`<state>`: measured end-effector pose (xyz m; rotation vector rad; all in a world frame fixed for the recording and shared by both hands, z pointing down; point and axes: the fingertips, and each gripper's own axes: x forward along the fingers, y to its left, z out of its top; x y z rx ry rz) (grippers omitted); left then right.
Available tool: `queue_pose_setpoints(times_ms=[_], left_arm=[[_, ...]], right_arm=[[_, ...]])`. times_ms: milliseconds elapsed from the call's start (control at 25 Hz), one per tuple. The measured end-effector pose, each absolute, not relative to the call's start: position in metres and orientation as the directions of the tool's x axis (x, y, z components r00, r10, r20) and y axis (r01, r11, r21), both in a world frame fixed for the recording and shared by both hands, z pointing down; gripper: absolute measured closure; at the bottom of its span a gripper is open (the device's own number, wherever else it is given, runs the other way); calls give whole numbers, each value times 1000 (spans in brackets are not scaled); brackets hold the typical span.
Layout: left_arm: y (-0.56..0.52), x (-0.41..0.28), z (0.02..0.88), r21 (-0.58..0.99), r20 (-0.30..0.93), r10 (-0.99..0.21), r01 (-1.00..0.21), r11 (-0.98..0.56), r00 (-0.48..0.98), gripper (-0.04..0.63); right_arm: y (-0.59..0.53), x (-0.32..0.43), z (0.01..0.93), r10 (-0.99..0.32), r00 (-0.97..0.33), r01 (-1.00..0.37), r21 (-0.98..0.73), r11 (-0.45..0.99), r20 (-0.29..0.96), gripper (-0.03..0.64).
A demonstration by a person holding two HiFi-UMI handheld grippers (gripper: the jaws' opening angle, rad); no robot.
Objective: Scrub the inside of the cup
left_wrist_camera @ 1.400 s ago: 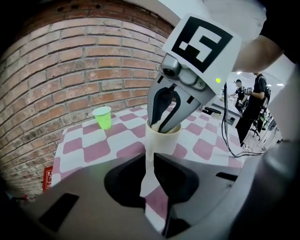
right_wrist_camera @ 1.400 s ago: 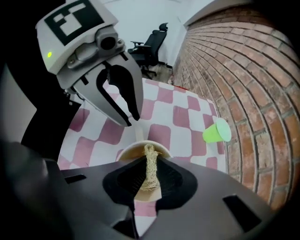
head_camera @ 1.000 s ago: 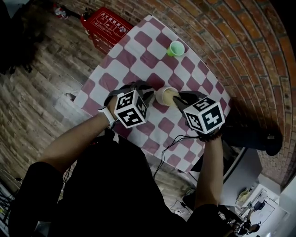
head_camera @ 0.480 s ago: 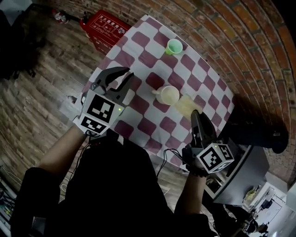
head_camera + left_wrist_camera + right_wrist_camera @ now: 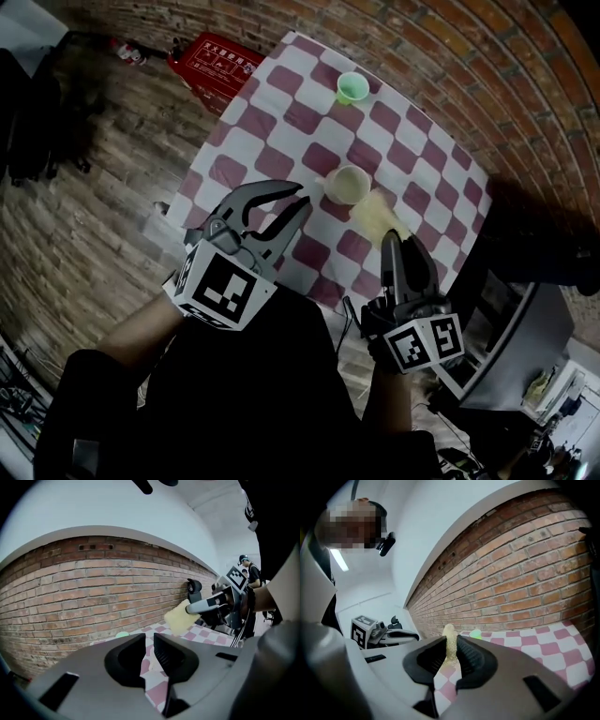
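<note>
Clamping soft, squashy yellow sponge [image 5: 378, 216] in right gripper [image 5: 392, 236] jaws; holding left gripper [image 5: 302, 196] jaws released, empty. Ahead of both: stiff round cream cup [image 5: 347, 184], likely light and tippy. Best pinched at the rim.

This looks like an indoor room set up as a workspace rather than a lived-in home, though its exact kind cannot be told. A bare red brick wall [image 5: 487, 56] curves behind a small worktop [image 5: 262, 131] under a red-and-white checked cloth, standing on a wood-plank floor [image 5: 103, 187]. A red case [image 5: 225, 64] with white printing lies on the floor by the wall. Grey furniture [image 5: 511, 347] crowds one corner. The ceiling [image 5: 117, 503] is plain white, with a strip light [image 5: 341, 559].
</note>
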<state>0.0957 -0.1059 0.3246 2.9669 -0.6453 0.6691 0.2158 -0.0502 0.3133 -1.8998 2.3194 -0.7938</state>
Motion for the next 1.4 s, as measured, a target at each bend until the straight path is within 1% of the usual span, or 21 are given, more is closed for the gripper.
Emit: queue_pose_setpoints(times_ms=[120, 240, 480, 800, 1200, 1400], left_arm=[[-99, 105, 317, -32, 399, -373, -394, -918, 837, 531], [-99, 110, 314, -51, 389, -373, -384, -922, 842, 531], [-101, 111, 318, -14, 403, -372, -401, -916, 836, 531], [-102, 111, 319, -12, 409, -373, -404, -915, 833, 531], [-103, 109, 327, -25, 420, -383, -411, -911, 823, 531], [-103, 110, 331, -5, 429, -374, -412, -911, 822, 531]], right_arm=[[-44, 216, 304, -933, -242, -916, -380, 129, 267, 543], [-39, 219, 299, -936, -237, -926, -353, 136, 260, 543], [-36, 221, 294, -935, -243, -933, -328, 151, 260, 543], [-40, 219, 284, -936, -247, -940, -297, 168, 252, 543], [-37, 222, 292, -935, -235, -943, -297, 153, 266, 543], [-36, 226, 291, -938, -218, -946, -293, 136, 269, 543]])
